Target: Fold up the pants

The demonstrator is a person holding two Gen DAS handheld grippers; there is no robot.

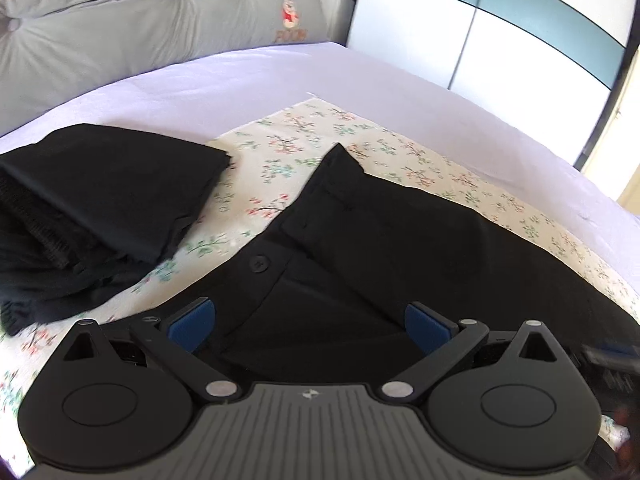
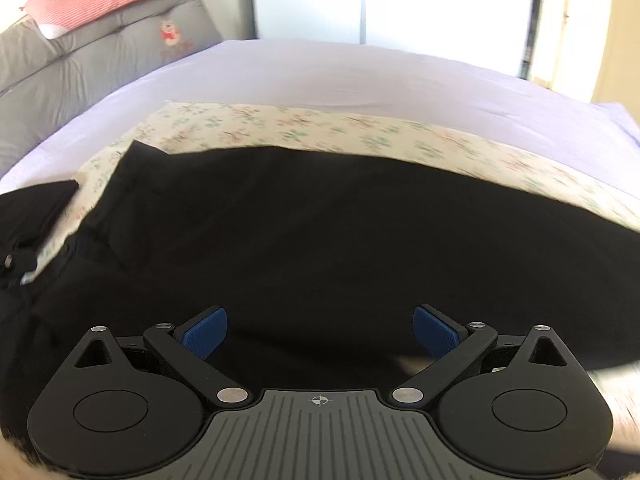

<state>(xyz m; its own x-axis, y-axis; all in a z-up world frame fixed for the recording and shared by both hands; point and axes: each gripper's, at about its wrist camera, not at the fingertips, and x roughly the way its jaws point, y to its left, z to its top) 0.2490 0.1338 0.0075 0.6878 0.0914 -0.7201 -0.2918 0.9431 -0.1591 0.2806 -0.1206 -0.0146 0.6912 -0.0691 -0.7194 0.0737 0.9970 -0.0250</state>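
**A:** Both grippers are low over the bed — the left gripper has its jaws spread wide, blue pads well apart, nothing between them but dark cloth underneath.

**B:** Same on the other side: the right gripper stands wide open above the black pants, which fill the middle of its view from nine o'clock to three.

**A:** Edges, then. In the left view the pants' waistband corner points to twelve o'clock, a button just left of centre. The floral cloth shows bare between the pants and a second heap at nine o'clock.

**B:** That's folded black clothing (ribbed band at its left edge), lying apart from the pants. Beyond the floral cloth, a broad stretch of lilac sheet runs to twelve o'clock.

**A:** Count: two grippers, two dark garment heaps, one floral cloth, one grey headboard cushion, one pink striped pillow.

**B:** Writing? There's a bear embroidery on the cushion with lettering below — too blurred to read. Wardrobe doors at one o'clock.
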